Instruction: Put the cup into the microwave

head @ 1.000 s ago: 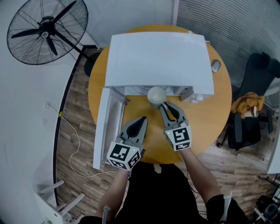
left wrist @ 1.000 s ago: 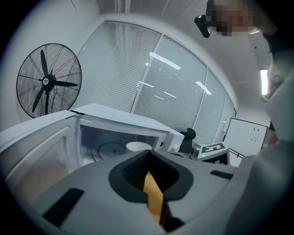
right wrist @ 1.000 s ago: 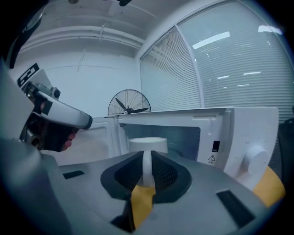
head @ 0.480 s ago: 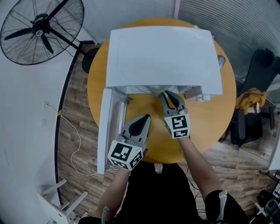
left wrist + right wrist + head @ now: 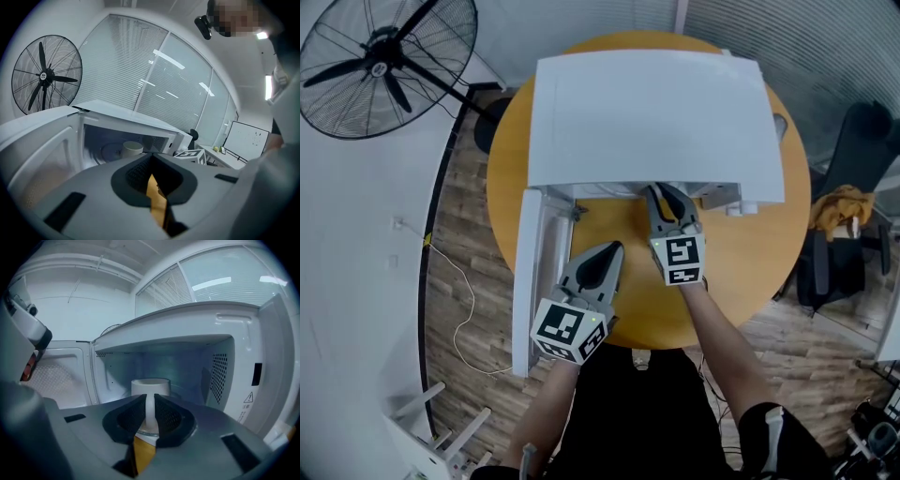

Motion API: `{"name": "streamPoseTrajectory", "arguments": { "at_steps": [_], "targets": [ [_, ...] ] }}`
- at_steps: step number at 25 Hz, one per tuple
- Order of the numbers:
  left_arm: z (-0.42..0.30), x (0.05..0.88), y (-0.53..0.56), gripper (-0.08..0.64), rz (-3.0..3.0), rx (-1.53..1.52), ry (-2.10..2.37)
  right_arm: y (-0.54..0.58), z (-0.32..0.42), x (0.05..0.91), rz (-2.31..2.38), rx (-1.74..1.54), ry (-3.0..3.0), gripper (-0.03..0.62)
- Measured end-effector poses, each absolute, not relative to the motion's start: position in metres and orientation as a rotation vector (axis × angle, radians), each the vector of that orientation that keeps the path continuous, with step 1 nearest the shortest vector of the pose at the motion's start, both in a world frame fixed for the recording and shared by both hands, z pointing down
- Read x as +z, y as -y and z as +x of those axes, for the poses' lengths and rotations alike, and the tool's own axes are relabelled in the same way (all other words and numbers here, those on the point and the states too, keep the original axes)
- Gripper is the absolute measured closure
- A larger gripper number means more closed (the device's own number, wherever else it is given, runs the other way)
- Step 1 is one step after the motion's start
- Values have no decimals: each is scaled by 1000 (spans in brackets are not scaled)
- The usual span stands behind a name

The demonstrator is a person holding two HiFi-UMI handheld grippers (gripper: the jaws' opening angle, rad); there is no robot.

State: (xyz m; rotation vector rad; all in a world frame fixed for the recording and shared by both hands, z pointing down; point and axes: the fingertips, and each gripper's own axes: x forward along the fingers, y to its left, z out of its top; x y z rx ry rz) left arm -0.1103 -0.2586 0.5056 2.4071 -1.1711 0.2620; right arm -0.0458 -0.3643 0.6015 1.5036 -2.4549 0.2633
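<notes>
A white box-shaped microwave (image 5: 647, 112) stands on a round orange wooden table (image 5: 741, 253). Its white door (image 5: 528, 272) is swung fully open at the microwave's left side.

The right gripper (image 5: 666, 202) reaches into the front opening of the microwave, and its tips are under the front edge of the microwave's top. In the right gripper view, the jaws of this gripper (image 5: 150, 401) are almost together. They pinch a narrow white upright part of a white cylindrical cup (image 5: 150, 385), which looks like its handle. The cup is inside the microwave's cavity, near the middle, above the round glass plate (image 5: 108, 152) on the cavity floor. I cannot tell whether the bottom of the cup touches the plate.

The left gripper (image 5: 612, 251) is outside the microwave, in front of the opening and just beside the open door, above the table. Its jaws (image 5: 151, 164) are closed together and only a thin slit stays between them, where the orange table shows. They hold nothing. From this gripper's view the cup (image 5: 132, 148) is seen inside the cavity.

A large black round metal fan (image 5: 380, 66) stands on the floor behind the microwave's left side, well apart from it.
</notes>
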Motion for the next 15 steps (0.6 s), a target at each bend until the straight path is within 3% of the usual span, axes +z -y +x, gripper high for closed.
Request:
{"name": "streamPoseTrajectory", "arguments": {
  "at_steps": [15],
  "targets": [
    [-124,509,262,565,2374,248,1210,401,-52,609,1514,213,2417,531]
  ]
}}
